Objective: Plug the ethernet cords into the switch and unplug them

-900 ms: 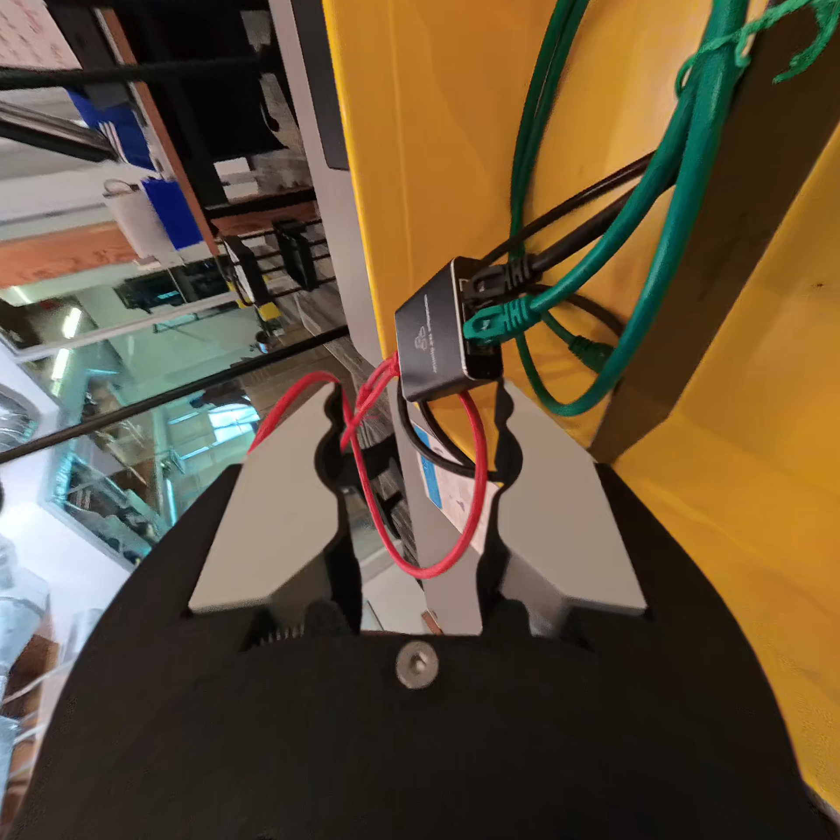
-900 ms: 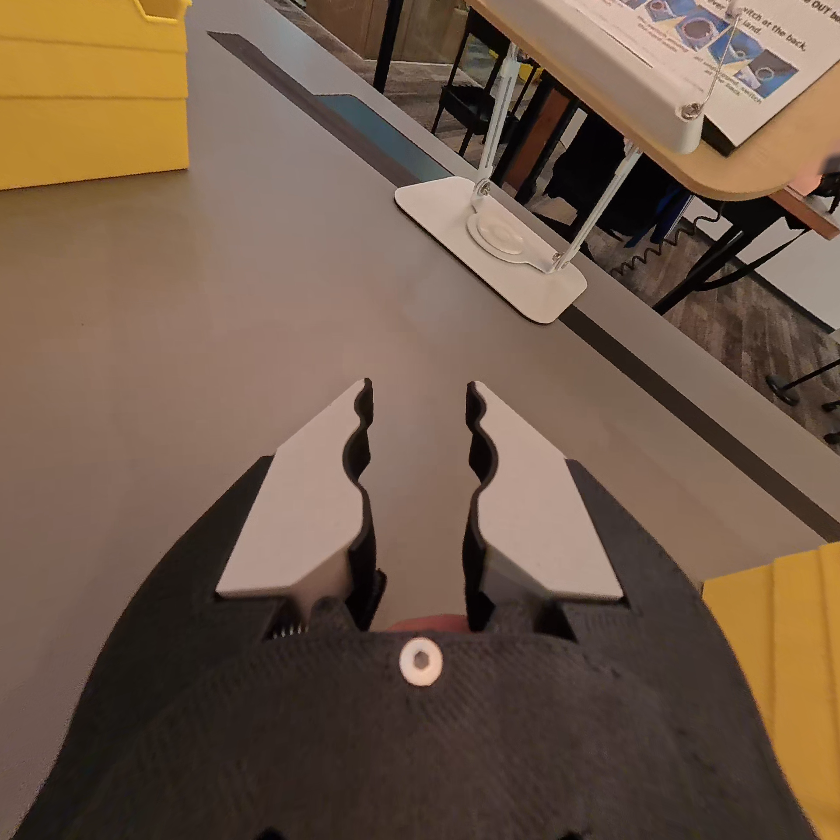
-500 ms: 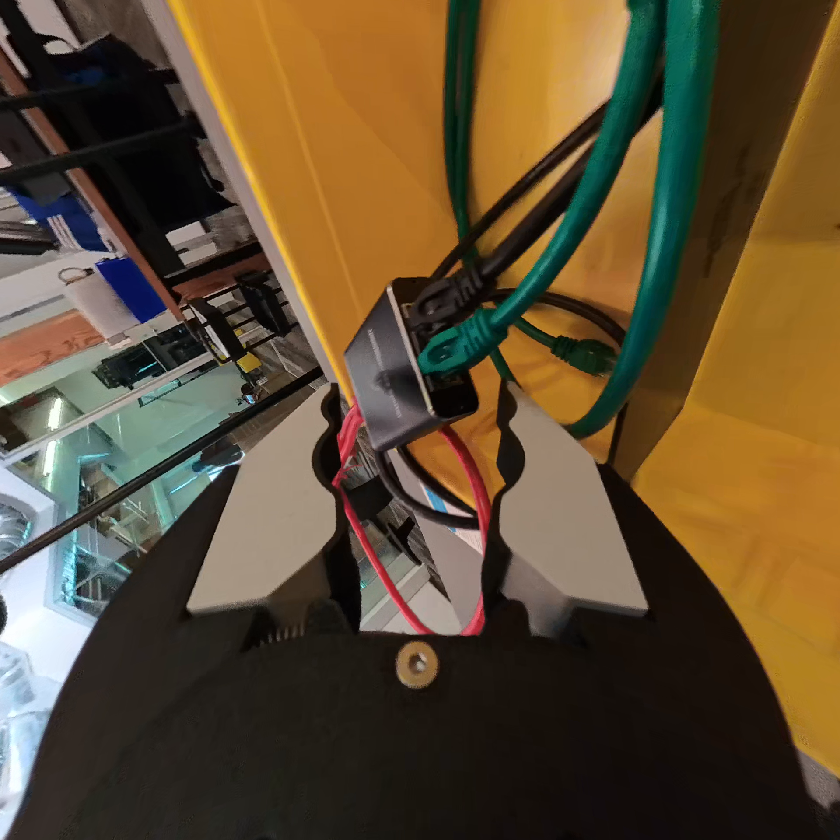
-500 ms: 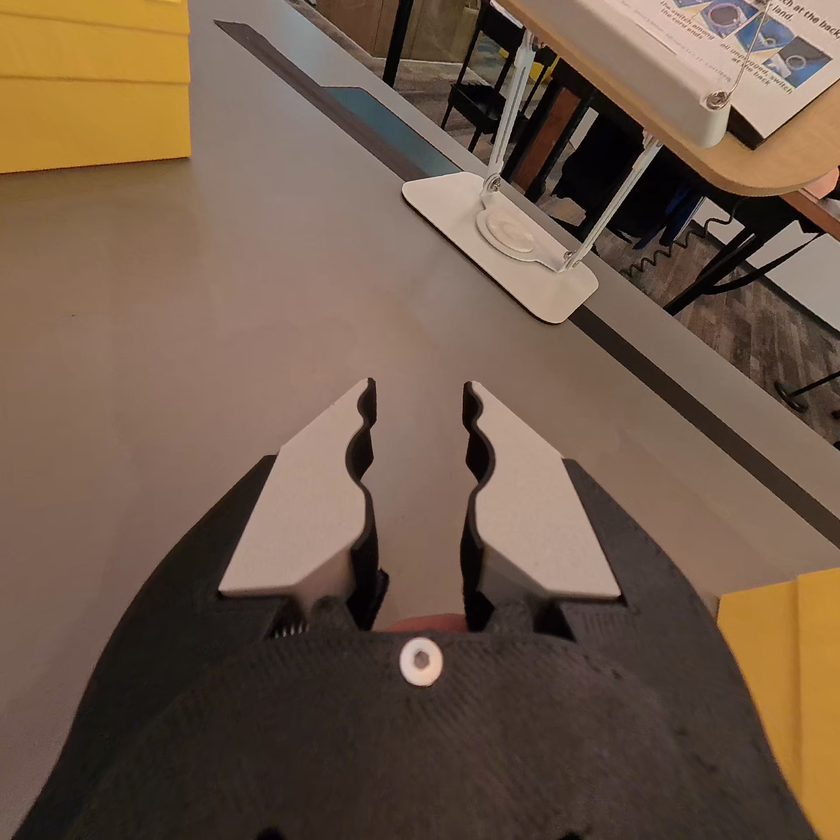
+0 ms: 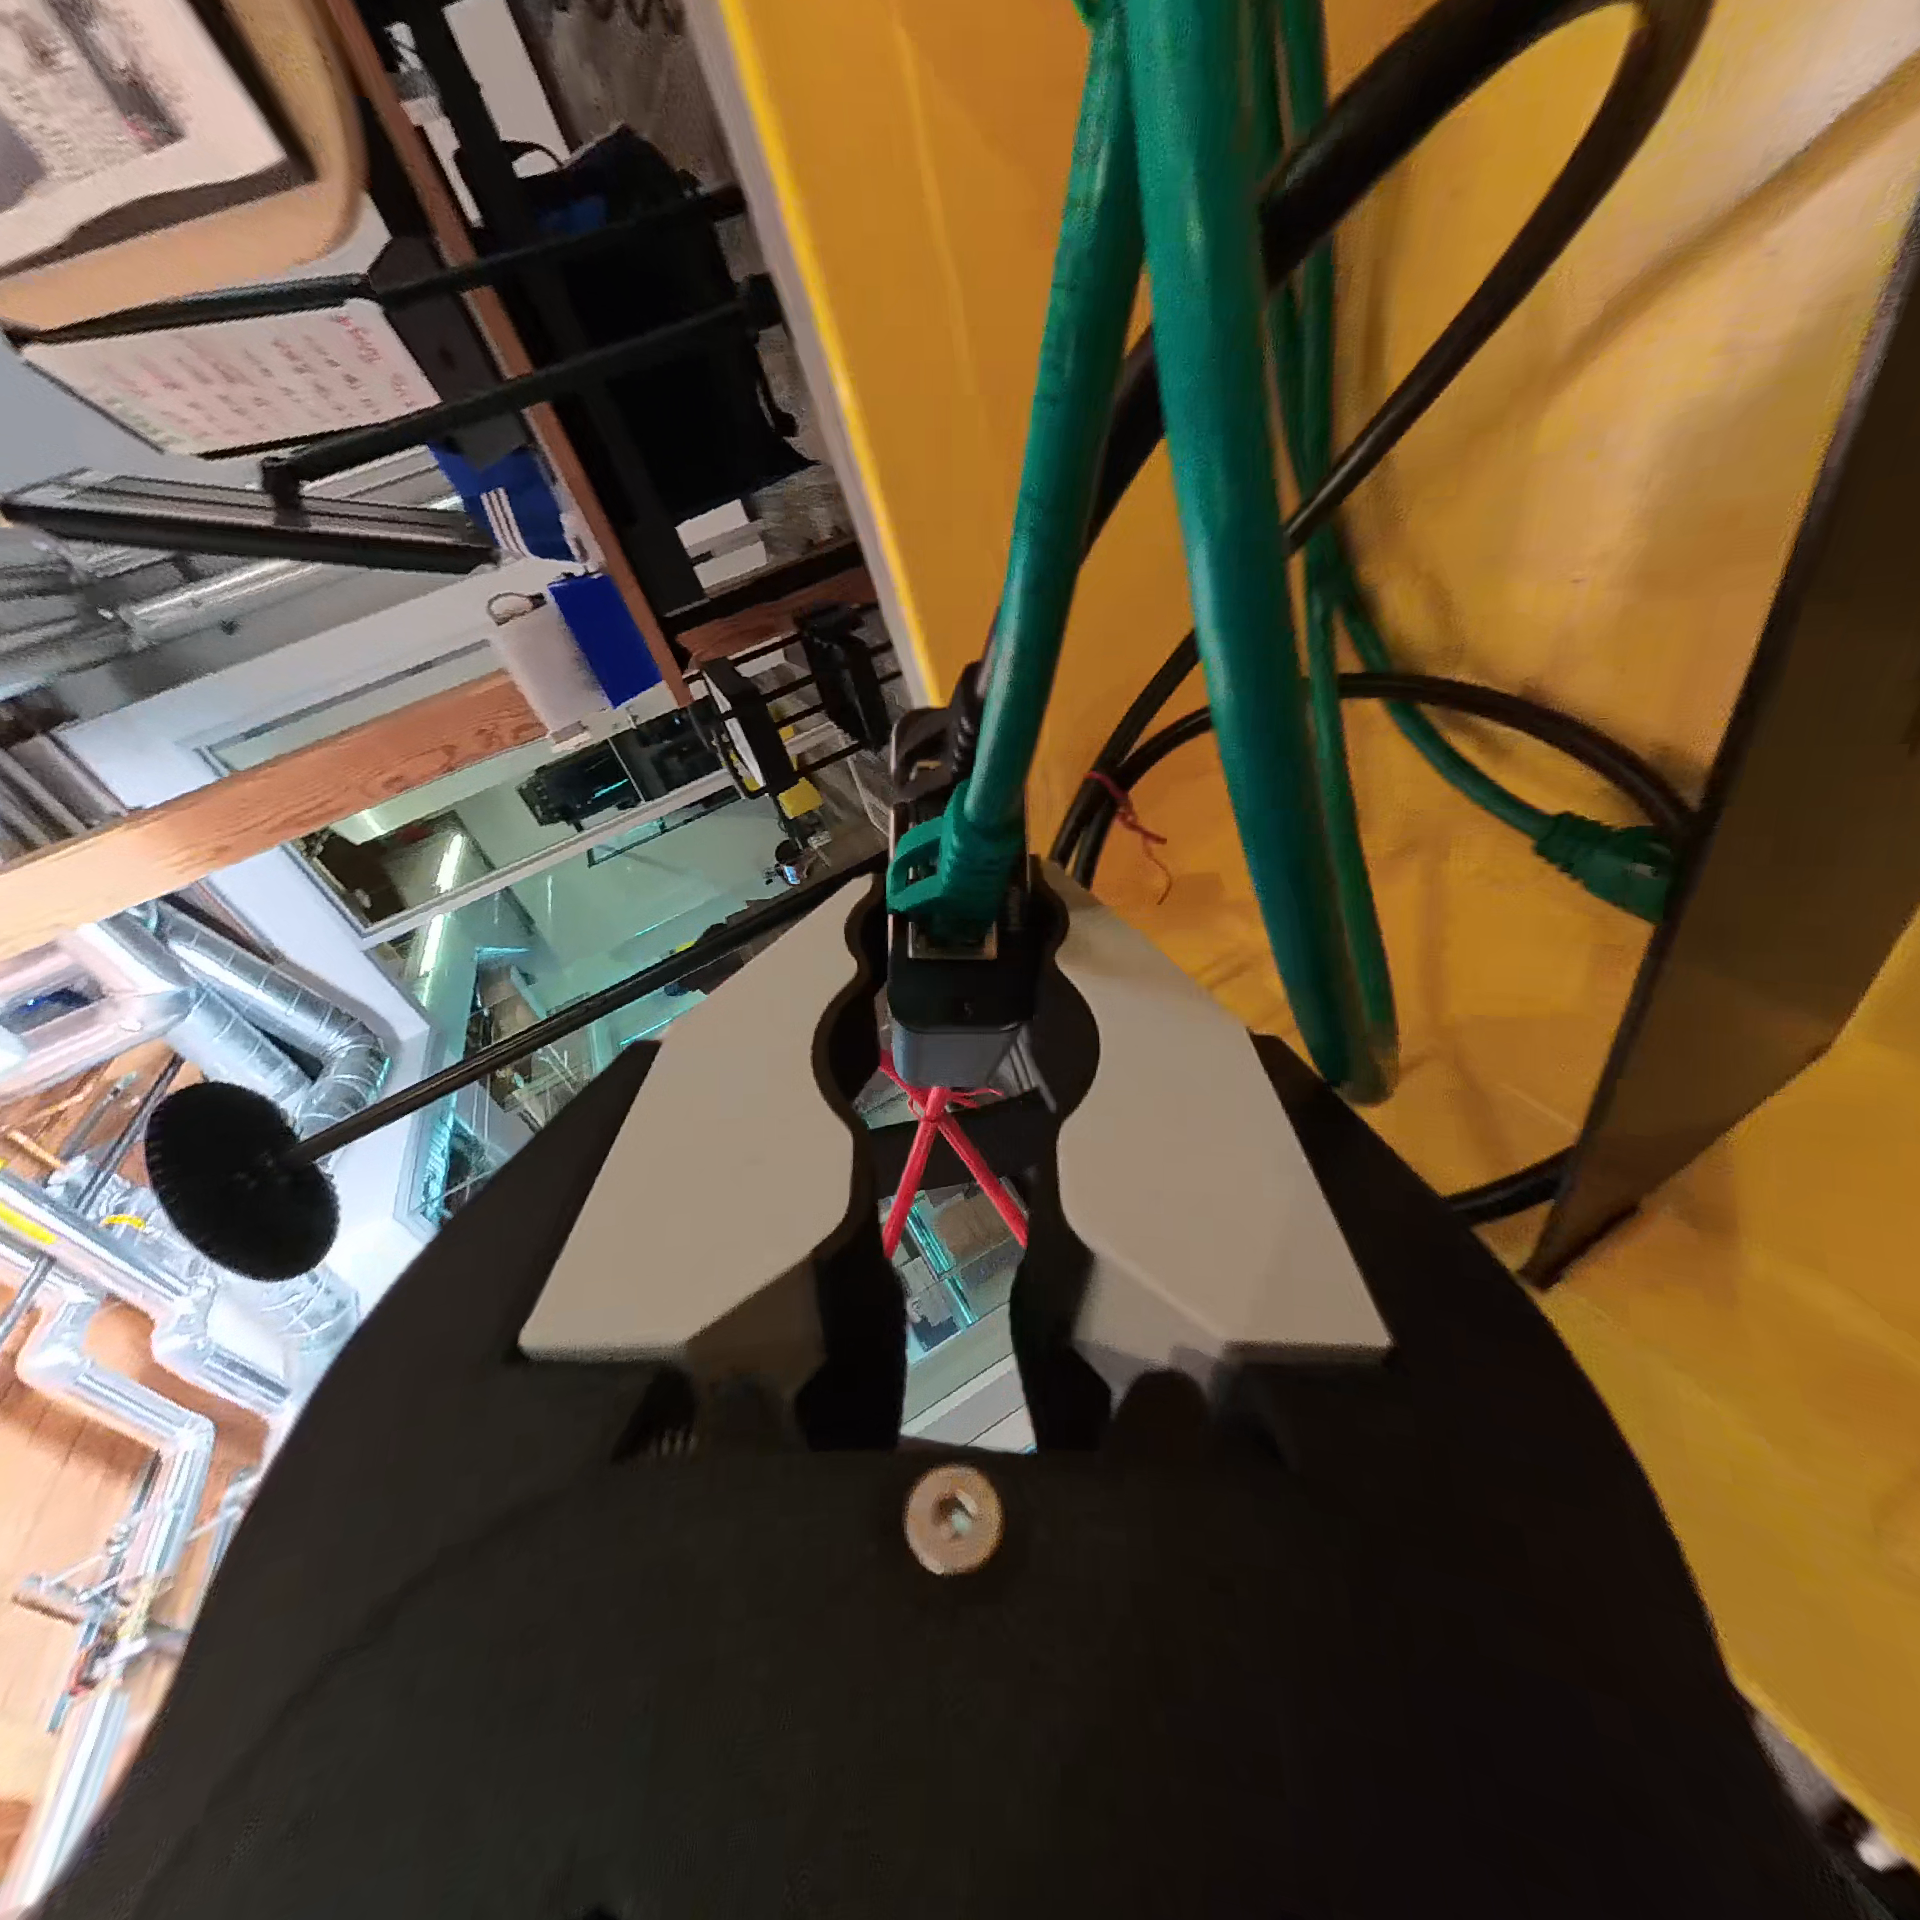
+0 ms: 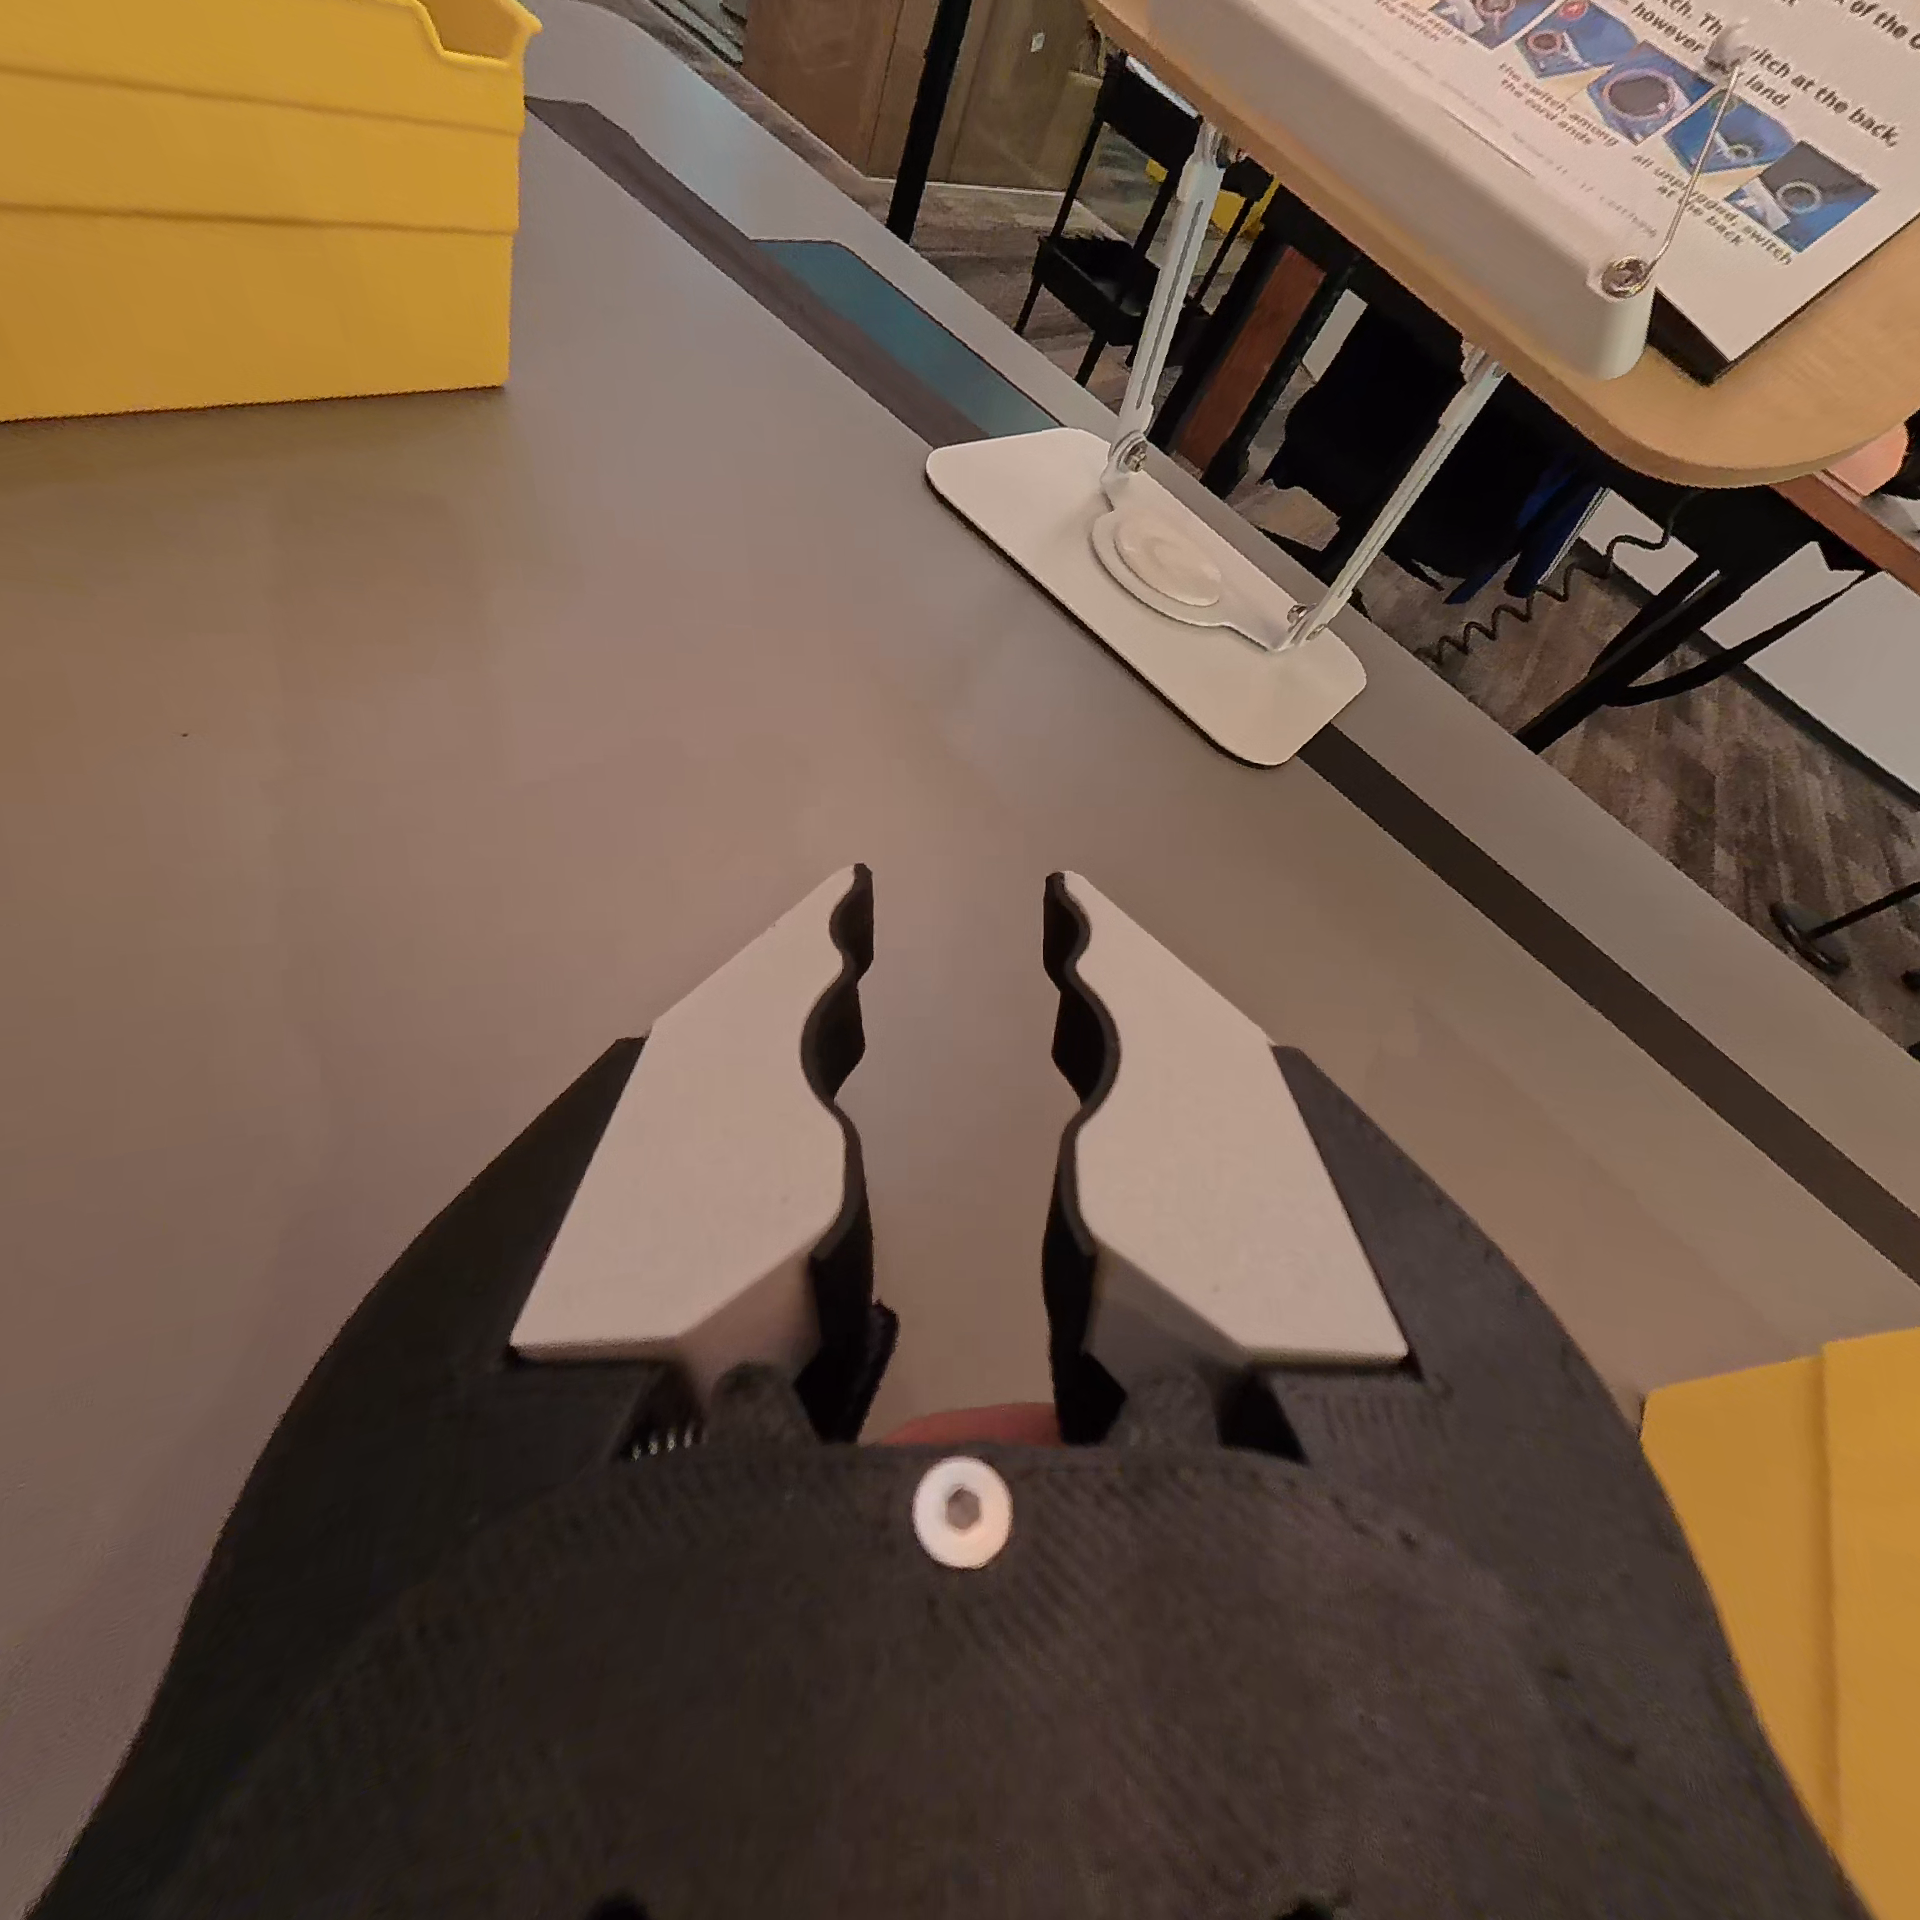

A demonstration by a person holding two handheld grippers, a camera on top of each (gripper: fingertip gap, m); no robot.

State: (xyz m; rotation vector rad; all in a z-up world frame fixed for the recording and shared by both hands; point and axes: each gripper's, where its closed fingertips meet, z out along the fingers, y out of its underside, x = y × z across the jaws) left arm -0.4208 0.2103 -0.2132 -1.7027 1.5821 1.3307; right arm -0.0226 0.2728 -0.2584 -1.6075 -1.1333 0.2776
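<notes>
A small black switch [image 5: 956, 1003] sits between the fingers of my left gripper [image 5: 961, 894], which is shut on it. A green ethernet plug [image 5: 961, 857] and a black plug [image 5: 920, 748] behind it are seated in the switch. Their green cords [image 5: 1195, 416] and black cord [image 5: 1351, 177] run up out of view. A second green plug [image 5: 1600, 857] hangs loose at the right. A red tie [image 5: 940, 1143] trails from the switch's near end. My right gripper [image 6: 956, 883] is open and empty above the grey table [image 6: 520, 727]; no switch or cord shows in its view.
The switch and cords lie against a yellow bin [image 5: 1507, 520] with a dark divider [image 5: 1766, 831]. In the right wrist view, stacked yellow bins [image 6: 249, 208] stand far left, a white document stand [image 6: 1143, 582] sits near the table's right edge, and a yellow bin corner [image 6: 1818, 1558] shows lower right.
My left gripper moved in on the switch and closed on it; the switch now lies end-on between the fingers. My right gripper stayed open over the table, its view shifting only slightly.
</notes>
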